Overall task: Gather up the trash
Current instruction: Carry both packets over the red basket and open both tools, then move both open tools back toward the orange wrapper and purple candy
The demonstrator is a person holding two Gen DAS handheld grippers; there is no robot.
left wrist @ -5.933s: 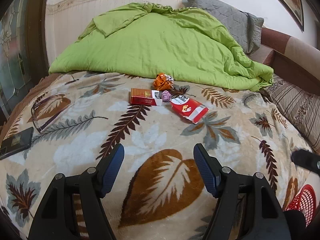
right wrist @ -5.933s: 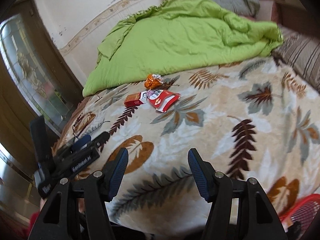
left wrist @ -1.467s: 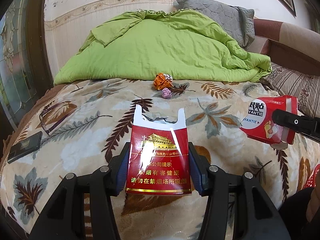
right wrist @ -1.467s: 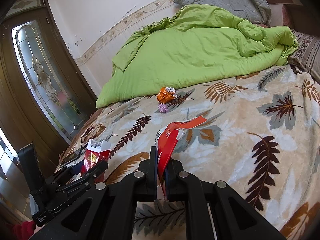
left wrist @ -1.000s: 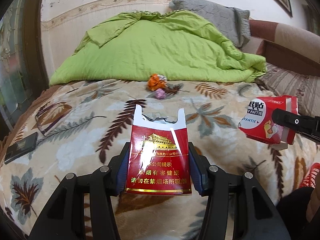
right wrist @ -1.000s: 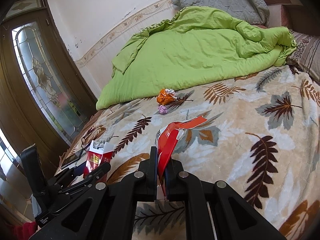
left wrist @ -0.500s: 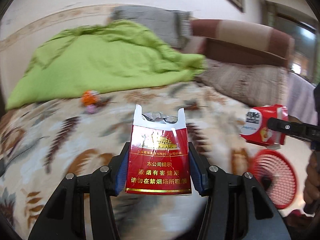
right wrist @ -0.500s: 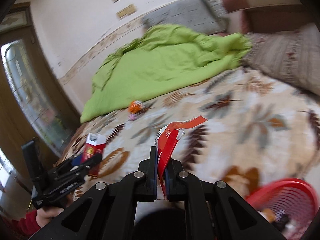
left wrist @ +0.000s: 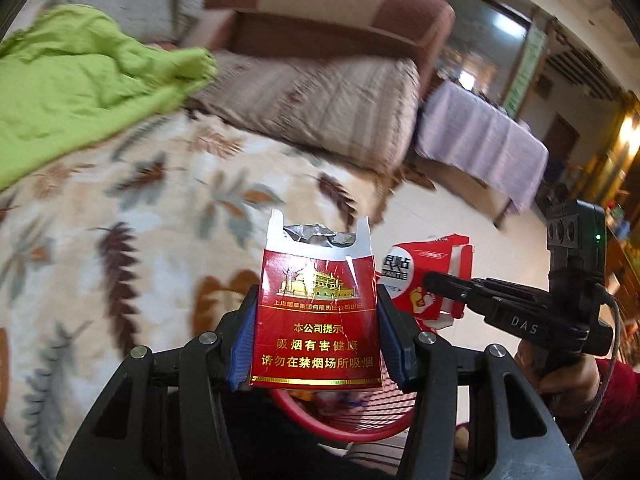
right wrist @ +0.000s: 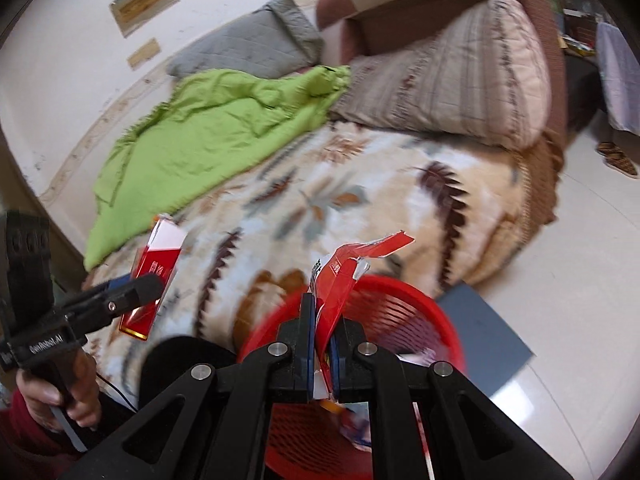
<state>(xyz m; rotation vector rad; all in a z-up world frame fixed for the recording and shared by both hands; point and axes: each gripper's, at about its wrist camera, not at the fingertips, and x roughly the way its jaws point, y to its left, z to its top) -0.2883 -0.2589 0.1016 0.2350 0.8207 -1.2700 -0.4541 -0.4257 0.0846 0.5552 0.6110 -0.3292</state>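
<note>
My left gripper (left wrist: 316, 340) is shut on a red cigarette pack (left wrist: 316, 312) with torn foil at its top; the pack also shows in the right wrist view (right wrist: 154, 276), in the left gripper (right wrist: 136, 292). My right gripper (right wrist: 322, 344) is shut on a flat torn red wrapper (right wrist: 340, 280), seen from the left wrist view as a red packet (left wrist: 424, 280) in the black right gripper (left wrist: 440, 284). Both hang over a red mesh basket (right wrist: 400, 312), whose rim (left wrist: 340, 428) shows just below the pack.
The leaf-patterned blanket (right wrist: 340, 208) covers the bed, with a green quilt (right wrist: 208, 128) and a striped pillow (right wrist: 448, 80) behind. A grey flat board (right wrist: 484, 336) lies on the pale floor beside the basket. A cloth-covered table (left wrist: 480, 140) stands farther off. A hand (right wrist: 60, 388) grips the left handle.
Both grippers have swung right, away from the middle of the bed, toward its foot corner. The red basket has come in under them. The grips on pack and wrapper are unchanged.
</note>
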